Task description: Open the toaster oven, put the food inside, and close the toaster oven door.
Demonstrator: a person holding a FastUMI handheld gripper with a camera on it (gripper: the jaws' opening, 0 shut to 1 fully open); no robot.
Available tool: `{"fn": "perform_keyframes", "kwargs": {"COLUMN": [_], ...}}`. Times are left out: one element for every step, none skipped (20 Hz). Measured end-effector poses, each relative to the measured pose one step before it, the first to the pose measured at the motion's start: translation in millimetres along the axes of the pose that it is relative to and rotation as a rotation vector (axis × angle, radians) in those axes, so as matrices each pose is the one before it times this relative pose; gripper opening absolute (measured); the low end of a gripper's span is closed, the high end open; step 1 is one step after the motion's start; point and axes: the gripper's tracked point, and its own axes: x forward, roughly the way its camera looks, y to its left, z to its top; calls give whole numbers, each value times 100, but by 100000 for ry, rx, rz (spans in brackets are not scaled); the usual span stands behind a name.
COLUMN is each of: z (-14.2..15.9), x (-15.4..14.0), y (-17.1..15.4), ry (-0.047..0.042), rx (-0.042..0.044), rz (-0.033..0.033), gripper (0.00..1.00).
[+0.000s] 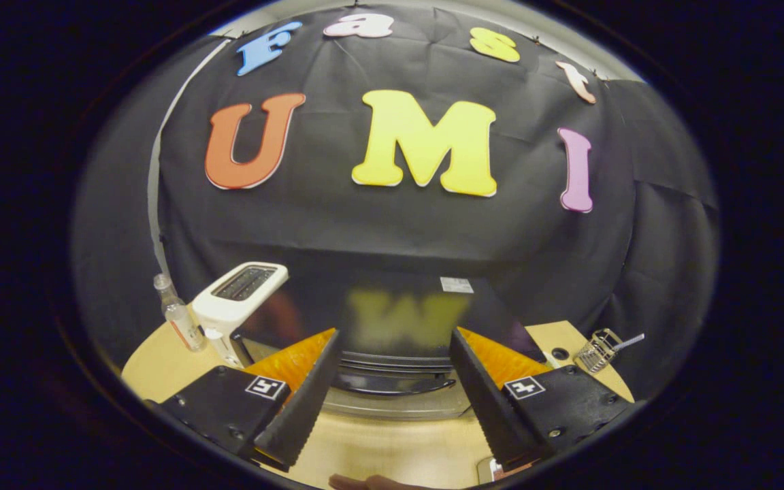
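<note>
Black toaster oven (399,327) (door up) beyond gripper's (392,388) parted jaws

1. The gripper view rides on the gripper (392,391) and looks forward and slightly down along its spread, empty fingers.
2. It faces the toaster oven (399,320) at 12 o'clock, near, above the table (392,449).

You face a black cloth wall (399,224) that hangs in creases and wraps round both sides of the booth. Along its left edge a pale strip (155,177) runs down, perhaps a seam or a bare bit of wall; the curved view makes it hard to tell. Below you, a light wooden table (392,449) with a rounded edge catches soft, even light from above.
</note>
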Motion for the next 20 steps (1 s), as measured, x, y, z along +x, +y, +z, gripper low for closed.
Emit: {"fn": "perform_keyframes", "kwargs": {"z": [-561, -463, -315, 91, -125, 96, -195, -533, 128, -480, -24, -370, -297, -569, -455, -696, -648, -728, -751, -823], "x": [711, 513, 159, 20, 38, -111, -33, -317, -698, -185, -376, -482, -534, -635, -622, -685, -686, -644, -599, -567], "y": [387, -6, 87, 244, 89, -104, -57, 40, -1, 31, -57, -36, -53, -15, 17, -64, -9, -29, -28, -137], "ry": [2444, 2710, 2296, -158, 808, 341, 567, 2313, -747, 863, -954, -558, -875, -744, -879, -713, -689, -718, 195, -351], "rx": [1340, 790, 1401, 2805, 994, -336, -264, 288, 1792, -559, -771, -392, 183, 241, -129, -563, 121, 410, -245, 61], "rz": [1119, -263, 914, 1213, -147, -389, -368, -206, -472, 125, -144, -71, 110, 102, -11, 86, 175, -16, -49, -206], "gripper": [100, 100, 100, 100, 100, 100, 100, 100, 100, 100, 100, 100, 100, 100, 100, 100, 100, 100, 100, 100]}}
